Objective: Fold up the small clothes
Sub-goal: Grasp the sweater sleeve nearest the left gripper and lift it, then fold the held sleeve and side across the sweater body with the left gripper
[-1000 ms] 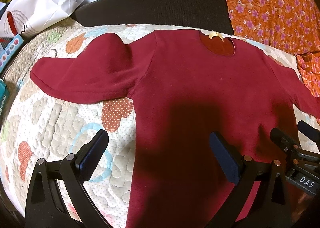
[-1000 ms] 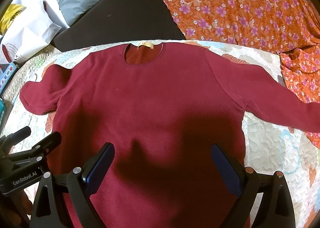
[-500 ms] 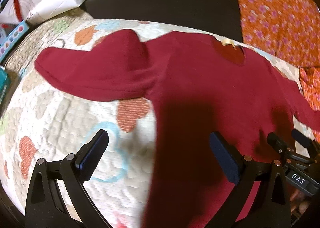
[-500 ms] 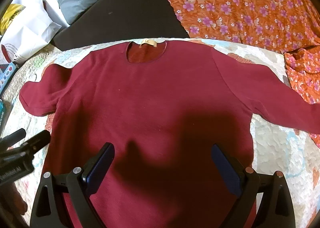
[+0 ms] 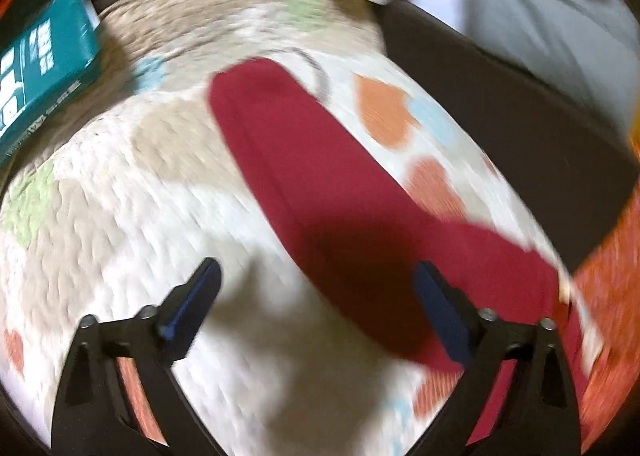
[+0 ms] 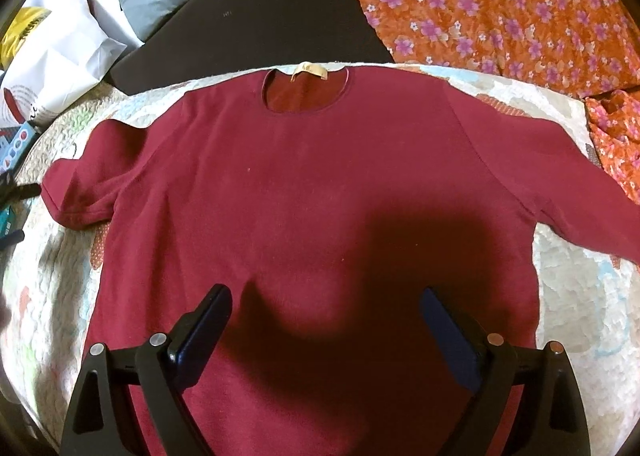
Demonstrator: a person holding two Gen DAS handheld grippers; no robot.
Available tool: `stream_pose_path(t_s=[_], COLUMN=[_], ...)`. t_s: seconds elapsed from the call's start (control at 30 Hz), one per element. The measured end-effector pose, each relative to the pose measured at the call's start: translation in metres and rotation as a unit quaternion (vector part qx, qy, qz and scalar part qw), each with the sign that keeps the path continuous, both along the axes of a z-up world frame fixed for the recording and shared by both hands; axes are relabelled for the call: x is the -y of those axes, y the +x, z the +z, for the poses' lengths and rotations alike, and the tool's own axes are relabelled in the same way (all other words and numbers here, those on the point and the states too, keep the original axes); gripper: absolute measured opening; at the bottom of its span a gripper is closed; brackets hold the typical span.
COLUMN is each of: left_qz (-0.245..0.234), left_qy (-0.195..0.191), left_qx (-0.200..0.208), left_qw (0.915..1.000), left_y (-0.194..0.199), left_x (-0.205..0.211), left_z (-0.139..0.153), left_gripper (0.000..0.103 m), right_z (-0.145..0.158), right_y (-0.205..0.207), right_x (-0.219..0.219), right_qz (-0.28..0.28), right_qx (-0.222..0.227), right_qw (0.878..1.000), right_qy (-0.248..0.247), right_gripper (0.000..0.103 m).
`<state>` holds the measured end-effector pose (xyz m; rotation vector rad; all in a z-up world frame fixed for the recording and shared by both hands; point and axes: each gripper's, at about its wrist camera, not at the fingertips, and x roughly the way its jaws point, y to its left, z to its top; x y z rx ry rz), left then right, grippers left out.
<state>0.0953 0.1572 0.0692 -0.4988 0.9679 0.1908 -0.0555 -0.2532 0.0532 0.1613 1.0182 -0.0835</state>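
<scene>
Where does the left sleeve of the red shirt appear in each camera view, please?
Left wrist: the sleeve runs diagonally through the centre, cuff toward upper left.
Right wrist: the sleeve lies at the left edge.
Shared landmark: the teal box beyond the cuff.

Your right wrist view looks down from above the hem, facing 12 o'clock along the whole red shirt (image 6: 304,192). Your left wrist view, blurred, sits nearer, facing 11 o'clock along one sleeve (image 5: 320,184). Both views share that sleeve and the quilt (image 6: 52,280).
</scene>
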Motion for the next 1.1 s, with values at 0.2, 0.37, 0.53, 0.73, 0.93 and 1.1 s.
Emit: stream_pose_path(t_s=[0.2,0.37,0.53,0.73,0.93,1.1], left_qz=[0.082,0.067,0.015,-0.07,-0.218,-0.319], left_qy=[-0.052,-0.058,-0.057,-0.09,-0.091,-0.098], left_qx=[0.007,0.052,0.046,0.124,0.218,0.214], left_qw=[0.9952,0.9947,0.9972,0.9857,0.947,0.9181], left_y=[0.032,0.055,0.067,0.045,0.0,-0.033], left_x=[-0.056,-0.054,-0.039,0.006,0.117,0.214], left_z=[-0.02,-0.025,-0.028,0.062,0.166,0.169], left_gripper=[0.085,0.066,0.008,0.007,0.007,0.007], right_z=[-0.001,-0.004,-0.005,0.0,0.009,0.015], right_y=[0.005,0.008,0.008,0.005,-0.002,-0.01], right_x=[-0.004,-0.008,-0.007,0.005,0.022,0.045], right_qz=[0.018,0.026,0.025,0.011,-0.005,-0.032], right_qx=[-0.001,-0.01,-0.01,-0.004,0.007,0.016], right_qw=[1.0,1.0,1.0,1.0,1.0,0.999], right_qy=[-0.004,-0.001,0.0,0.011,0.024,0.033], right_gripper=[0.094,0.094,0.094,0.094,0.094,0.094])
